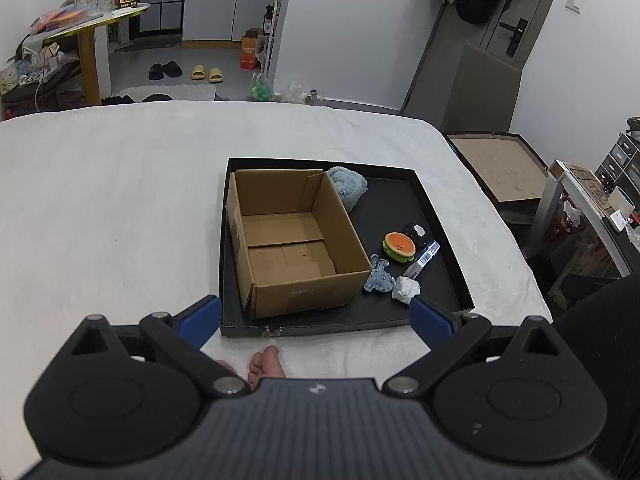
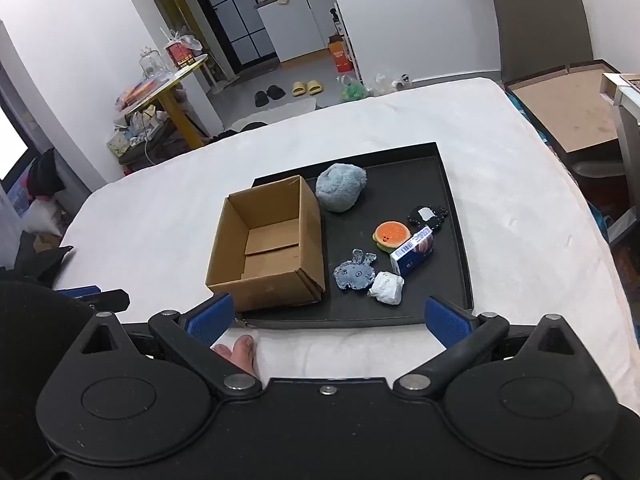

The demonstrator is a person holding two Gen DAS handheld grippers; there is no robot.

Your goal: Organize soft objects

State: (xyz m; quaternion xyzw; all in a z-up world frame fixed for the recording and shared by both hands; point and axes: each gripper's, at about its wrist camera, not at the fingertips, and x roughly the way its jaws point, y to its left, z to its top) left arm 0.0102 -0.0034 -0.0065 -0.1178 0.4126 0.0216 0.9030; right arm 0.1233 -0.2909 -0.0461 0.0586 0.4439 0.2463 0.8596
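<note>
A black tray point(image 1: 444, 280) point(image 2: 456, 240) lies on a white bed. In its left part stands an open, empty cardboard box point(image 1: 292, 240) point(image 2: 268, 244). To the right of the box lie a fluffy blue plush point(image 1: 348, 188) point(image 2: 341, 187), a burger toy point(image 1: 399, 246) point(image 2: 391, 235), a denim rabbit patch point(image 1: 379, 279) point(image 2: 355, 274), a white crumpled wad point(image 1: 406, 289) point(image 2: 386, 288), a black spotted item point(image 1: 418, 233) point(image 2: 428, 216) and a small blue carton point(image 1: 425, 260) point(image 2: 414, 251). My left gripper point(image 1: 316, 318) and right gripper point(image 2: 328, 318) are open and empty, above the tray's near edge.
A bare foot point(image 1: 266, 364) point(image 2: 240, 352) rests on the bed just before the tray. A large flat cardboard-lined box point(image 1: 500, 168) point(image 2: 568, 116) stands off the bed's right side. A cluttered yellow table point(image 1: 88, 28) point(image 2: 176, 88) is at the far left.
</note>
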